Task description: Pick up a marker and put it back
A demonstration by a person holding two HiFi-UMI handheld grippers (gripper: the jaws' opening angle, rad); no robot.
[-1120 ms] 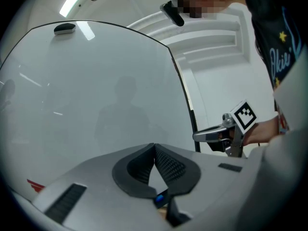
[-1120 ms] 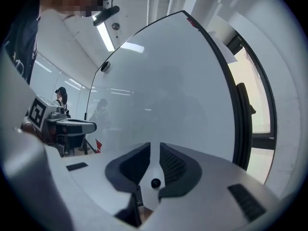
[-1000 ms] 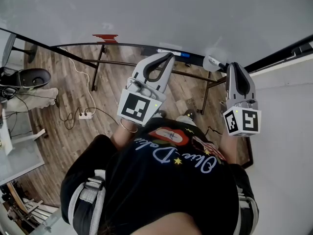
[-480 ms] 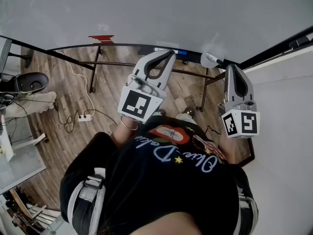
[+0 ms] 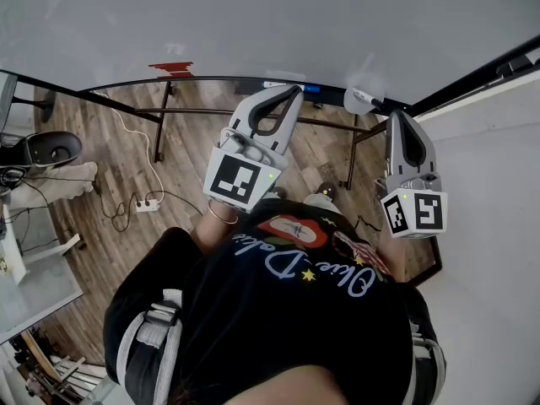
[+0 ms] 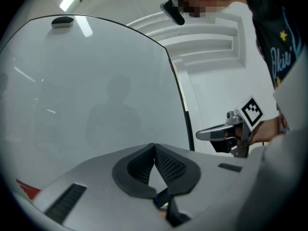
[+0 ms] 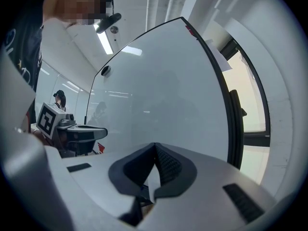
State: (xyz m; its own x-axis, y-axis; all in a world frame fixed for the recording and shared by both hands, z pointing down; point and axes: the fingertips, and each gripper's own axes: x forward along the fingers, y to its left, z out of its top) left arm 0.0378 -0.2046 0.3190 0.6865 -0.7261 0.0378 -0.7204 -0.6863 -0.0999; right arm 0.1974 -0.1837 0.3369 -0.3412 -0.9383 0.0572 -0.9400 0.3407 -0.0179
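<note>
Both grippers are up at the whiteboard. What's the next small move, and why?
Probably open the right gripper and ease it toward the white object just beyond its tip, perhaps a marker: its jaws are together on nothing. The left gripper is shut and empty too.

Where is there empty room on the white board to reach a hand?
Most of the whiteboard is bare, from above the red patch across to its black right edge. It's crowded low down, where the blue marker, the left gripper and the right gripper sit close together.
</note>
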